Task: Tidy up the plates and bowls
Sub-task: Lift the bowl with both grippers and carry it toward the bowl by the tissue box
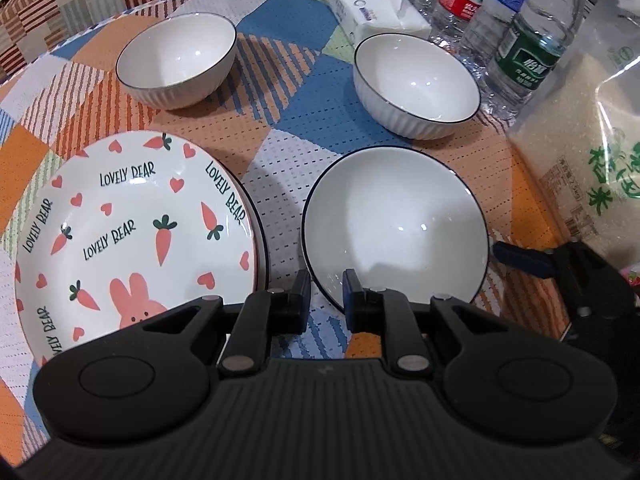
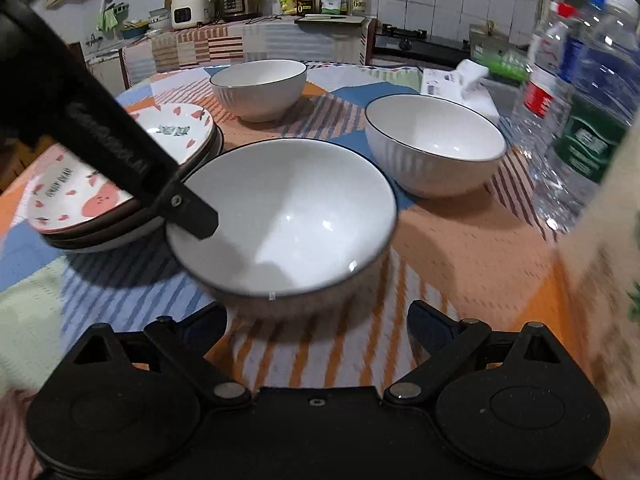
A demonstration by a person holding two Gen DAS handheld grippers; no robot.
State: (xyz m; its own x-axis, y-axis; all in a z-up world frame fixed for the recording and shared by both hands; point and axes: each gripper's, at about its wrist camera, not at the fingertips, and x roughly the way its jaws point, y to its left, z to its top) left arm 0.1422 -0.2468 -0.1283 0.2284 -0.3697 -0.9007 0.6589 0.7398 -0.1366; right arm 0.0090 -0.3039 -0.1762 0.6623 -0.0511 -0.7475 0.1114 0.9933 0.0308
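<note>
- Left gripper (image 1: 326,300): jaws nearly together on the near-left rim of the nearest bowl (image 1: 396,228); the right wrist view shows a finger over that rim. Probably a rim pinch so the bowl can be lifted and nested.
- Right gripper (image 2: 316,320): jaws wide apart, empty, just short of the same bowl's near side, likely placed to steady or take over.
- Plate stack (image 1: 132,236), bunny-and-carrot print on top, sits just left of the bowl; plates look already grouped.
- Two more bowls, far-left bowl (image 1: 176,60) and far-right bowl (image 1: 416,84), stand apart on the surface (image 1: 280,152), not yet stacked.
- Water bottles (image 1: 528,52) crowd the right edge, risky for wide swings.
</note>
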